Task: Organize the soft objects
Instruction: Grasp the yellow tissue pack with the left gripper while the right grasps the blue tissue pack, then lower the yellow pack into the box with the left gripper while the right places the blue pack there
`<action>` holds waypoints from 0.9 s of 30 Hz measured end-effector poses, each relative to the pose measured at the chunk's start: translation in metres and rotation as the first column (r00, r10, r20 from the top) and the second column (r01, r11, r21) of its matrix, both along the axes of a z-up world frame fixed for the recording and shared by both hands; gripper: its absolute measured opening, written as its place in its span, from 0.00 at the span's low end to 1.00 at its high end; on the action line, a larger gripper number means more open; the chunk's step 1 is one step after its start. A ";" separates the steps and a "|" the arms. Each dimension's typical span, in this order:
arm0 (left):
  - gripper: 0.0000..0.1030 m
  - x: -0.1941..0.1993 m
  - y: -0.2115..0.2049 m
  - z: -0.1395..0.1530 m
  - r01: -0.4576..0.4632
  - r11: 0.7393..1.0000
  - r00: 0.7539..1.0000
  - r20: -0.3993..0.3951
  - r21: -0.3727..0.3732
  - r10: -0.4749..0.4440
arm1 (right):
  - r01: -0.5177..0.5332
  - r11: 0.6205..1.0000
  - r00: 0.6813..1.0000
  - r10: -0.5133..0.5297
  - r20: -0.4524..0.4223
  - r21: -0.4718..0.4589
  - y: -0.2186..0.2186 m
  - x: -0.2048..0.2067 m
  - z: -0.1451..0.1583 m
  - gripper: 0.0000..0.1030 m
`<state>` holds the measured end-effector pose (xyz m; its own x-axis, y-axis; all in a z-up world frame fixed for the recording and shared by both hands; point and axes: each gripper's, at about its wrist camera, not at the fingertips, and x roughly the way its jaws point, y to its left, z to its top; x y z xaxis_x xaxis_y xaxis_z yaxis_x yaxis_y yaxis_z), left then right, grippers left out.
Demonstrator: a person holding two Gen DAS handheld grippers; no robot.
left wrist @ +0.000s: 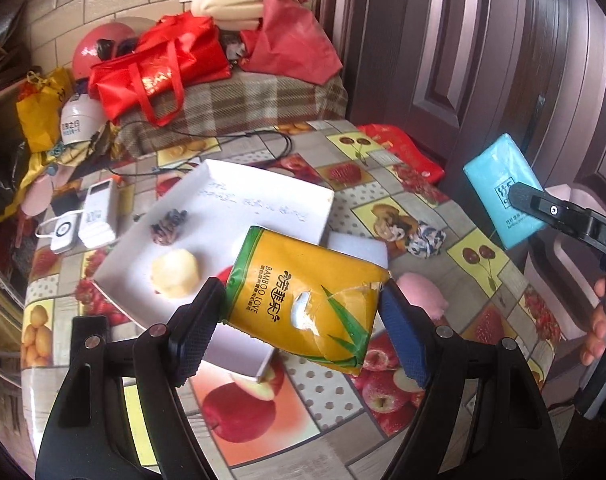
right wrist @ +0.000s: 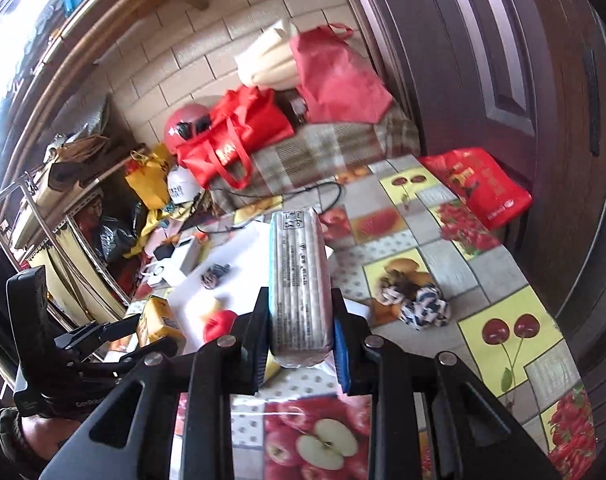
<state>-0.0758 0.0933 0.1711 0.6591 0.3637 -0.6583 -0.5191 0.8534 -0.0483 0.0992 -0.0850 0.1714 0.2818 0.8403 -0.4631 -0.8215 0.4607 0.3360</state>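
Above a fruit-patterned tablecloth (left wrist: pixel 479 256), two tissue packs are held aloft. A drop is the likely risk: the yellow tissue pack (left wrist: pixel 303 296), torn at its front, is pinched only at its side edges and could slip or crumple. At lower centre of the left view, the left gripper (left wrist: pixel 303 320) is clamped wide on that pack, over the white box (left wrist: pixel 263 200) holding a pale puff (left wrist: pixel 175 272). At centre of the right view, the right gripper (right wrist: pixel 301 344) is closed narrowly on the blue tissue pack (right wrist: pixel 299 288), raised on edge.
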 end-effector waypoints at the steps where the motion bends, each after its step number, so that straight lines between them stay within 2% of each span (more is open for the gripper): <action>1: 0.77 -0.005 0.004 0.003 -0.011 1.000 1.000 0.007 0.004 0.011 | -0.002 1.000 1.000 0.002 0.004 0.006 0.002 -0.004 0.003 0.25; 11: 0.77 -0.048 0.038 0.022 -0.095 0.995 0.993 0.070 0.010 0.094 | -0.030 0.999 0.999 0.030 0.019 0.027 0.021 -0.028 0.012 0.25; 27: 0.77 -0.061 0.056 0.021 -0.139 0.990 0.986 0.090 0.005 0.138 | -0.088 0.996 0.996 0.088 0.028 0.014 0.052 -0.029 0.019 0.25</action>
